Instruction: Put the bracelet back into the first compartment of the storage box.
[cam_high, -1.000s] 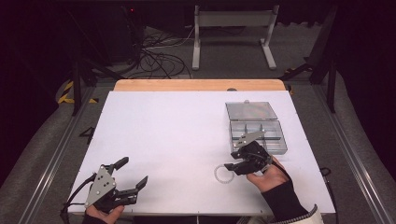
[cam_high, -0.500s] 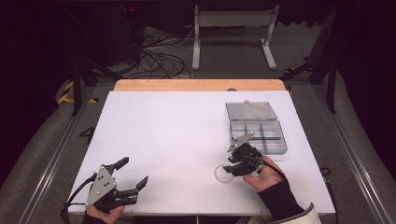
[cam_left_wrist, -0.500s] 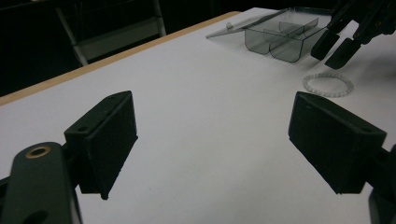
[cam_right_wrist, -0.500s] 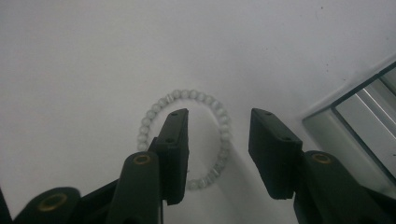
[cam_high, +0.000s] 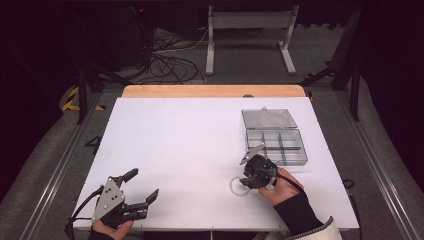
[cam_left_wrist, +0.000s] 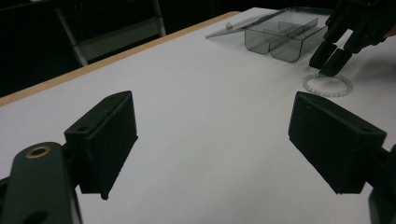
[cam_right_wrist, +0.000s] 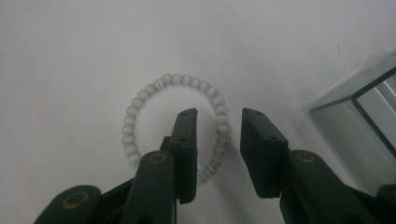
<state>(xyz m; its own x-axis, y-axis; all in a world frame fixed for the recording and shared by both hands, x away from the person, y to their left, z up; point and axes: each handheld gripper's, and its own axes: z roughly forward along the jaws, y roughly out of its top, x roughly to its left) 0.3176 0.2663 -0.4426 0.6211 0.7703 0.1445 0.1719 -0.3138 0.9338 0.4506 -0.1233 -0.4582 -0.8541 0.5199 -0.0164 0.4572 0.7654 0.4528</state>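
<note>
Since a second ago the right gripper (cam_high: 248, 180) has tipped down toward the bead bracelet (cam_high: 238, 187) and now straddles its edge: one jaw stands inside the ring, the other outside, narrowly parted with beads between them, not yet pinched. The bracelet lies flat on the white table (cam_high: 185, 145), at about seven o'clock from the clear compartment box (cam_high: 276, 146), whose lid lies open behind it. At the table's near left corner the left gripper (cam_high: 141, 189) is unmoved, its jaws spread wide and holding nothing.
</note>
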